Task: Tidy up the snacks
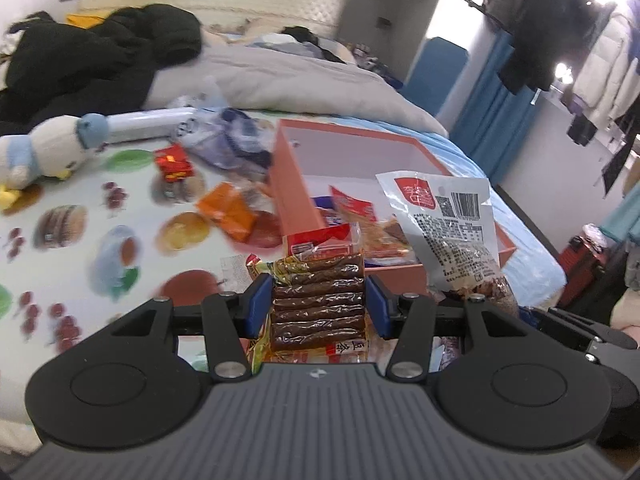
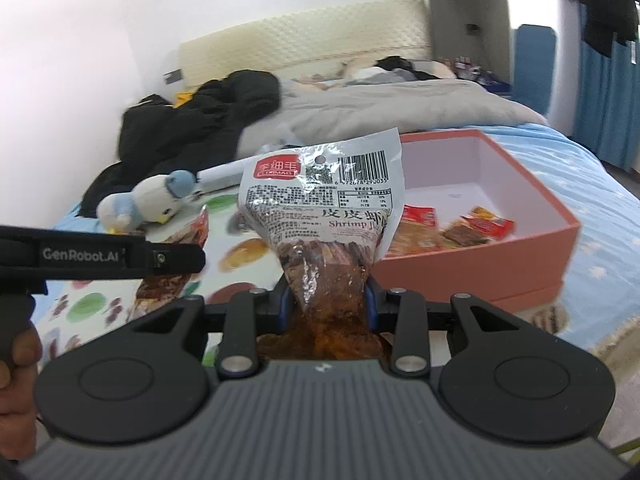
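My left gripper is shut on a clear pack of brown snack sticks with a red top, held above the bed. My right gripper is shut on the narrow lower part of a clear shrimp snack bag with a red label and barcode; the same bag stands at the right of the left wrist view. Beyond both lies an open pink box holding several red and orange snack packets. Loose packets, one red and one orange, lie on the patterned sheet.
A plush penguin and a white tube lie on the sheet at the left. Black clothing and a grey duvet cover the far bed. The left tool's handle and a hand show at the left.
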Motion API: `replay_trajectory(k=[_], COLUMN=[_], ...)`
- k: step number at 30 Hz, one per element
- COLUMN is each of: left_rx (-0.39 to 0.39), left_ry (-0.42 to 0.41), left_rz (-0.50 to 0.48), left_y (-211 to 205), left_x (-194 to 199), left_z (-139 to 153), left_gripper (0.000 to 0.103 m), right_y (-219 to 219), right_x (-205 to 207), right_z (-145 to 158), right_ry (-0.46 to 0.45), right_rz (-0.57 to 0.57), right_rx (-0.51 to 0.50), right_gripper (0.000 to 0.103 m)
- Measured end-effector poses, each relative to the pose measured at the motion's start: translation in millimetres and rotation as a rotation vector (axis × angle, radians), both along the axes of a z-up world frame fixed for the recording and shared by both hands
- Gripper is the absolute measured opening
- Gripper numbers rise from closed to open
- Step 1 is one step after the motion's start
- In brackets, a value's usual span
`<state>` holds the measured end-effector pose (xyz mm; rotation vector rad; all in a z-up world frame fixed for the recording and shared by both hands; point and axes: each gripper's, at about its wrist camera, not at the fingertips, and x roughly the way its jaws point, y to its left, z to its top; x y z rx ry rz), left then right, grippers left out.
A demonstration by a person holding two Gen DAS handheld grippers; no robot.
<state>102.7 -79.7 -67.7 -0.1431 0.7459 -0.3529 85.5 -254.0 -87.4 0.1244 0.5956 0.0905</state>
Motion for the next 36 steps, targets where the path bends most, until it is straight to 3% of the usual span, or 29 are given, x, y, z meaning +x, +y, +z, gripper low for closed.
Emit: replay_trajectory(k=[8,20,29,36], left_rx=[-0.010,0.000,0.016,0.011], left_ry=[-0.018,0.001,0.068,0.096], left_rz=[-0.052,-0.119,-0.146,-0.149], left_y=[-34.3,-88.7,-117.9,-117.9], left_x=[40.0,133.5,209.9,241.9], left_z=[1.4,-1.7,-36.7,-59.8], left_gripper=[0.056,0.056,0.056,0.057], right_y=[-29.5,-80.1,-96.3,-102.9], right_x=[14.0,75.8,130.9,164.1], right_z=[1.9,-0.7,-19.4,-50.0], right_ry=[-0.006,-0.014,0.018,0.097], right_rz=[-0.061,-0.127,-0.110,-0.104], right_rx=[-0.014,0.016,0.018,0.053], right_gripper=[0.037,0.037,0.037,0.039])
